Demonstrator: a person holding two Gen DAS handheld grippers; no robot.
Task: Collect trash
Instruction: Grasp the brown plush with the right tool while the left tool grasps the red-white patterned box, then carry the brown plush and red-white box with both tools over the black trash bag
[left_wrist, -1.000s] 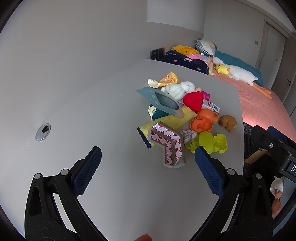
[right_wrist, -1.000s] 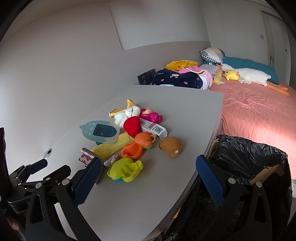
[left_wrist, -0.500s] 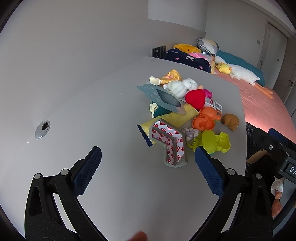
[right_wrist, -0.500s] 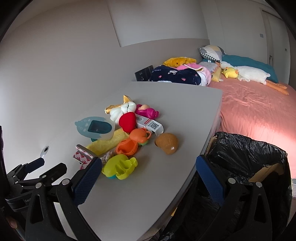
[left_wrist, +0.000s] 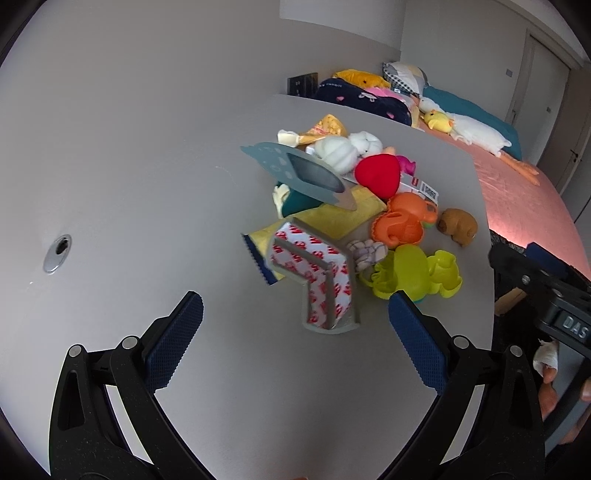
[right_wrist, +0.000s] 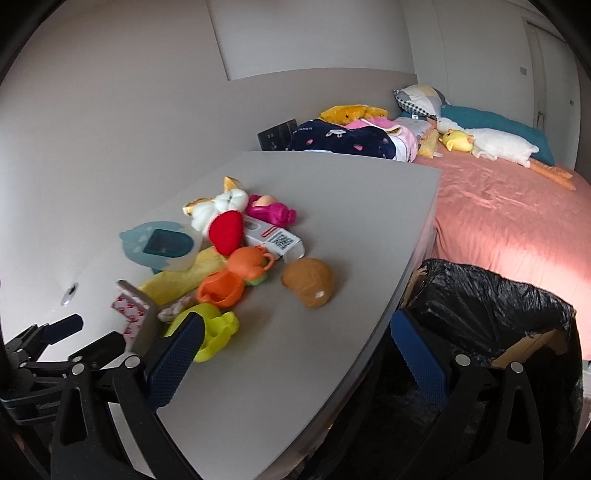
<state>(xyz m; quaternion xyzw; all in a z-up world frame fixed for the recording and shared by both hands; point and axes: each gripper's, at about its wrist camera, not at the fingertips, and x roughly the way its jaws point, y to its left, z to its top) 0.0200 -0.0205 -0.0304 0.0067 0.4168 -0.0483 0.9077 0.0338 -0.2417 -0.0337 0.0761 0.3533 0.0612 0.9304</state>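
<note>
A pile of items lies on the grey table (left_wrist: 147, 192). Nearest is a grey L-shaped piece with red-and-white backing (left_wrist: 317, 273), which also shows in the right wrist view (right_wrist: 138, 314). Behind it are a yellow cloth (left_wrist: 325, 221), a blue card (left_wrist: 295, 170), a red heart (left_wrist: 378, 173), an orange toy (left_wrist: 400, 225), a lime toy (left_wrist: 413, 275), a brown lump (right_wrist: 310, 282) and a white box (right_wrist: 277, 240). My left gripper (left_wrist: 295, 325) is open and empty, just short of the L-shaped piece. My right gripper (right_wrist: 295, 354) is open and empty over the table's edge. A black-lined bin (right_wrist: 491, 306) stands beside the table.
A bed with a pink cover (right_wrist: 509, 214), pillows and plush toys lies beyond the table. A metal grommet (left_wrist: 57, 253) sits in the tabletop at the left. The right gripper's body (left_wrist: 546, 291) shows at the right of the left wrist view.
Both grippers have moved forward toward the pile, so the items look closer. The L-shaped piece now sits just ahead of the left gripper. Both stay open.
</note>
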